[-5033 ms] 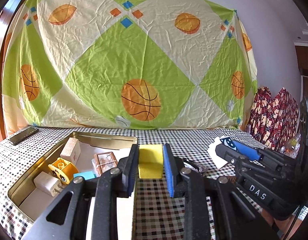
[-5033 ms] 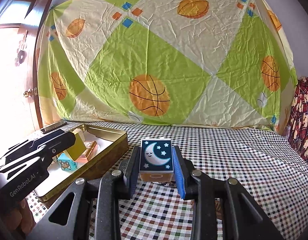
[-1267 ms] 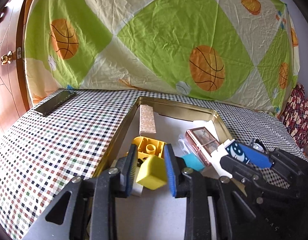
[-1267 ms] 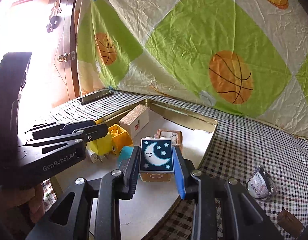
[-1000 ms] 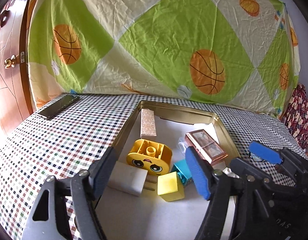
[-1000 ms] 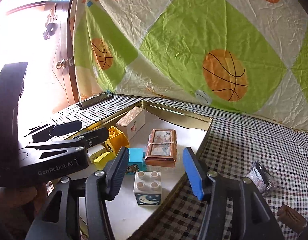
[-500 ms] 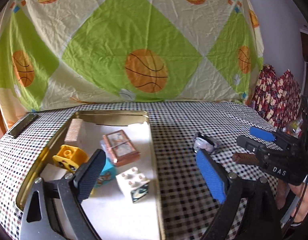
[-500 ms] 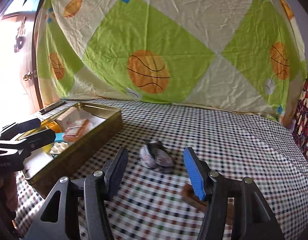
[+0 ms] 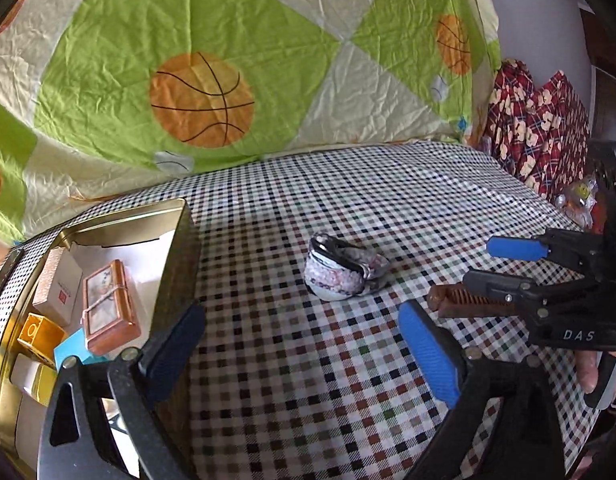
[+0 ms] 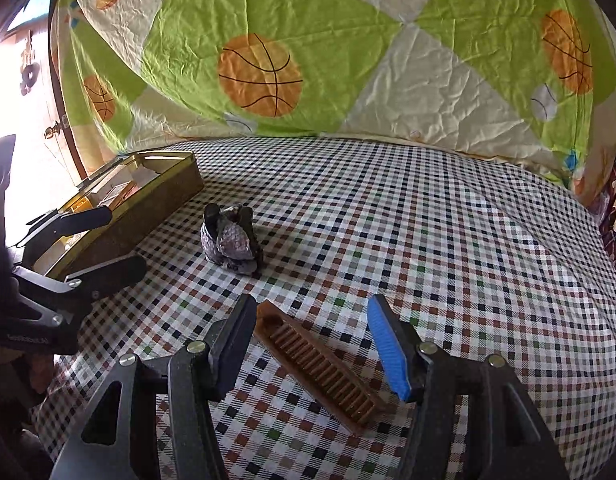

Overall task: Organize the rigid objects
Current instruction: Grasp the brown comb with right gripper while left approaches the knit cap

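Note:
My left gripper (image 9: 299,312) hovers over the checked cloth just right of the gold tin (image 9: 179,240), its jaws opening wide with nothing between them. A grey patterned pouch (image 9: 344,268) lies a little ahead of it. My right gripper (image 10: 312,304) is open over a brown comb (image 10: 320,364), which lies slantwise between its fingers without being pressed. The pouch (image 10: 231,240) sits ahead and to the left of it. The tin holds a copper framed box (image 9: 107,312), a pale box (image 9: 57,292), a yellow brick (image 9: 39,332) and a cyan block (image 9: 71,350).
A dark phone (image 9: 3,276) lies at the far left beyond the tin. Red patterned cloth (image 9: 540,136) is piled at the right edge. A basketball-print sheet (image 9: 203,100) hangs behind. The checked tablecloth (image 10: 448,240) stretches to the right.
Both grippers let go of their blocks in the tin and swung right over the cloth. The left jaws spread wider. The comb now lies between the right jaws.

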`<action>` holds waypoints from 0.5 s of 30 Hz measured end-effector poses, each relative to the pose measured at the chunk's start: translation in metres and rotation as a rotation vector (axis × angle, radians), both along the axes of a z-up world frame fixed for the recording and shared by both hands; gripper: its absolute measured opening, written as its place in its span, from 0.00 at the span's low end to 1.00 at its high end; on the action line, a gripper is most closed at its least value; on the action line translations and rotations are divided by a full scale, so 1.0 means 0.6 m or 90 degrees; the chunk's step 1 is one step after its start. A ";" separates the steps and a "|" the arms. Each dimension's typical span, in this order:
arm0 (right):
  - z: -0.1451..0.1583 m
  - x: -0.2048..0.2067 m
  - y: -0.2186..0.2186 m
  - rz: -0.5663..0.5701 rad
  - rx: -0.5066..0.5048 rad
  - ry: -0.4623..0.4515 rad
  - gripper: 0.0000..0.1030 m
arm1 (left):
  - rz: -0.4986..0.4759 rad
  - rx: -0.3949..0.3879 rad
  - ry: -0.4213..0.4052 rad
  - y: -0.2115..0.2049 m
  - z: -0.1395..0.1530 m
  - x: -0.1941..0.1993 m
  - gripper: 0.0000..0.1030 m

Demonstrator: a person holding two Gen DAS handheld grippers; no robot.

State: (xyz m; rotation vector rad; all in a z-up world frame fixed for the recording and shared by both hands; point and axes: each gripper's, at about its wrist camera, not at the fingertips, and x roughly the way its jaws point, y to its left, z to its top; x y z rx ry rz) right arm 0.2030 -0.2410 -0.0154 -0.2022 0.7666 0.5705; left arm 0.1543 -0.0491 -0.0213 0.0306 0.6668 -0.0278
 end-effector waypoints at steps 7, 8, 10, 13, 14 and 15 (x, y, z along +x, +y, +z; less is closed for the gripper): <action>-0.023 0.008 0.009 0.025 -0.050 0.048 0.56 | -0.011 0.010 0.011 -0.016 -0.004 0.008 0.96; -0.026 0.010 0.008 0.023 -0.057 0.055 0.41 | -0.012 0.011 0.012 -0.018 -0.004 0.010 0.96; -0.031 0.009 0.007 0.026 -0.066 0.065 0.32 | -0.016 0.014 0.014 -0.022 -0.002 0.011 0.96; -0.033 0.008 0.007 0.030 -0.068 0.069 0.32 | -0.018 0.018 0.013 -0.026 0.000 0.014 0.96; -0.033 0.007 0.008 0.028 -0.073 0.066 0.32 | -0.020 0.017 0.015 -0.028 0.000 0.016 0.96; -0.033 0.005 0.010 0.027 -0.081 0.061 0.30 | -0.021 0.018 0.015 -0.030 0.001 0.017 0.96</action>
